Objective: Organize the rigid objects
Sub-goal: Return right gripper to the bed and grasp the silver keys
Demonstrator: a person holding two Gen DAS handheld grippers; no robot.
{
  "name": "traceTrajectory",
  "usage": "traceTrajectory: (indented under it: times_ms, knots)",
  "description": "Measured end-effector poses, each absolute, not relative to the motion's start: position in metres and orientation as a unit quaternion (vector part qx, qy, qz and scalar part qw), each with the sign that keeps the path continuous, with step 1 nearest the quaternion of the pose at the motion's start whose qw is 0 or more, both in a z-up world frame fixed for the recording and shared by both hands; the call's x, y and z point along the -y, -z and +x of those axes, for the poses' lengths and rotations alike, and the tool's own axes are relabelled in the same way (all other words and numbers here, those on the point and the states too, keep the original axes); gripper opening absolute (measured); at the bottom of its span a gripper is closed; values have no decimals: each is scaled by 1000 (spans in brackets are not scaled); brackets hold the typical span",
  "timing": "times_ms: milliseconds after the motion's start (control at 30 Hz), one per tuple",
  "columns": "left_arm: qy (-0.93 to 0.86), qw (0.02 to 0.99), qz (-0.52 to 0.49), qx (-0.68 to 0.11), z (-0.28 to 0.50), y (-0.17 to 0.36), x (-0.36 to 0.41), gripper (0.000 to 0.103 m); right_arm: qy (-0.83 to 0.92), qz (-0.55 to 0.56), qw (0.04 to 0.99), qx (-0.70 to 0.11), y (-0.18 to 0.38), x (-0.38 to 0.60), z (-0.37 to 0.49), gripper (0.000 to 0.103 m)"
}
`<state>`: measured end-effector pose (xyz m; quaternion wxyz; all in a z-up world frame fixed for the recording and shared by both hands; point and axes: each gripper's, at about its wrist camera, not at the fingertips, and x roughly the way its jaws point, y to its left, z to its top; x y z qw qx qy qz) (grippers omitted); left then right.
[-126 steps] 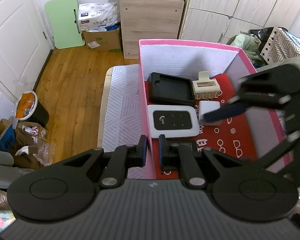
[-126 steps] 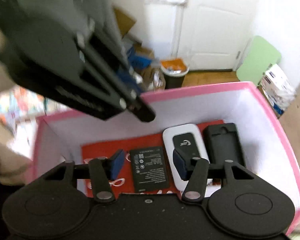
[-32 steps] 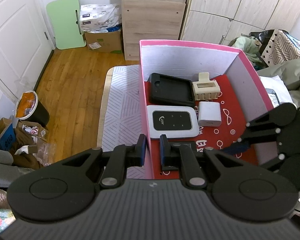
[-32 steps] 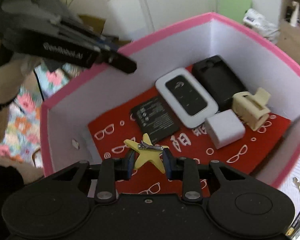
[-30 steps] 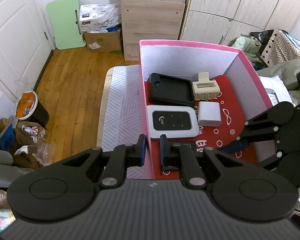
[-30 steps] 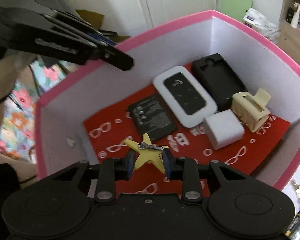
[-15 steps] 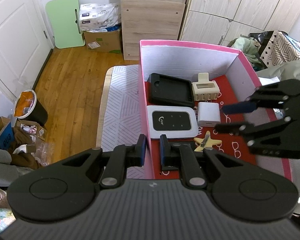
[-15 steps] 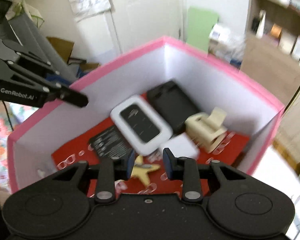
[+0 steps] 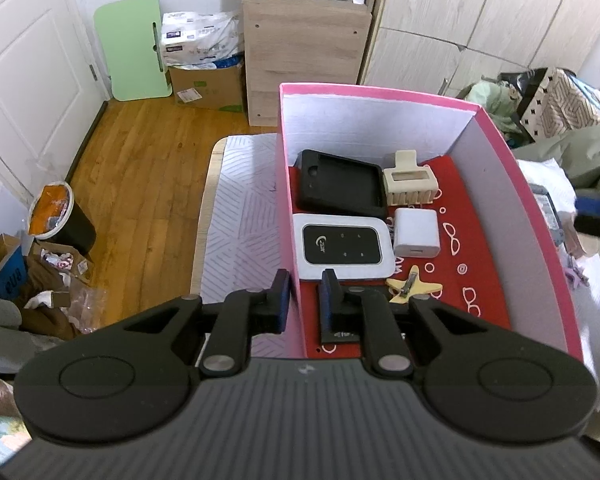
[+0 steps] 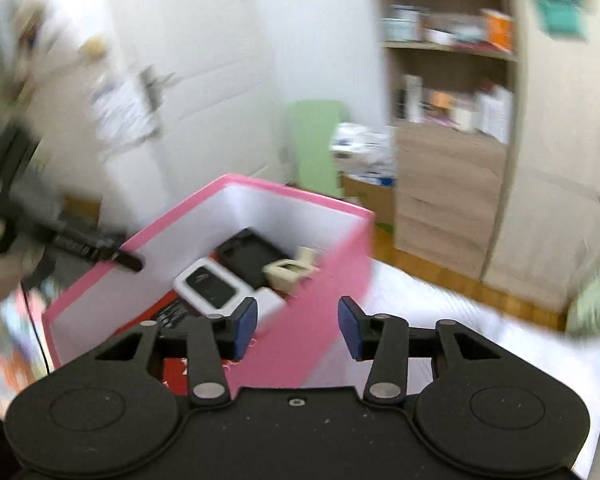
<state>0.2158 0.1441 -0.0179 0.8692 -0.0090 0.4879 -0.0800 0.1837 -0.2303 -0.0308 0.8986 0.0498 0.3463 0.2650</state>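
Observation:
A pink box (image 9: 380, 90) with a red patterned floor holds a black case (image 9: 340, 184), a cream hair claw (image 9: 410, 184), a white charger cube (image 9: 416, 232), a white pocket router (image 9: 342, 246) and a yellow star clip (image 9: 414, 290). My left gripper (image 9: 303, 300) is shut on the box's near left wall, one finger inside and one outside. It partly hides a black battery (image 9: 340, 332). My right gripper (image 10: 298, 328) hangs outside the box's right wall (image 10: 320, 320). Its jaws are opening with nothing between the pads. In the left wrist view only its tips (image 9: 596, 216) show at the right edge.
The box stands on a striped white sheet (image 9: 244, 216). Small loose items (image 9: 548, 216) and a purple clip (image 9: 576, 276) lie right of the box. A wooden cabinet (image 9: 304, 60) and wardrobe doors stand behind. A bin (image 9: 56, 216) and clutter sit on the wooden floor at left.
The right gripper let go of the yellow star clip on the box floor, pulled back out over the right wall, turned and opened wider. The left gripper kept its hold on the wall.

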Motion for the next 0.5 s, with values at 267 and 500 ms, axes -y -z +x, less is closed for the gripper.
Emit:
traceTrajectory:
  times_ms: [267, 500]
  knots:
    - [77, 869, -21, -489, 217, 18, -146, 14, -149, 92, 916, -361, 89, 286, 148, 51]
    - [72, 868, -26, -491, 217, 18, -146, 14, -161, 85, 909, -375, 120, 271, 134, 51]
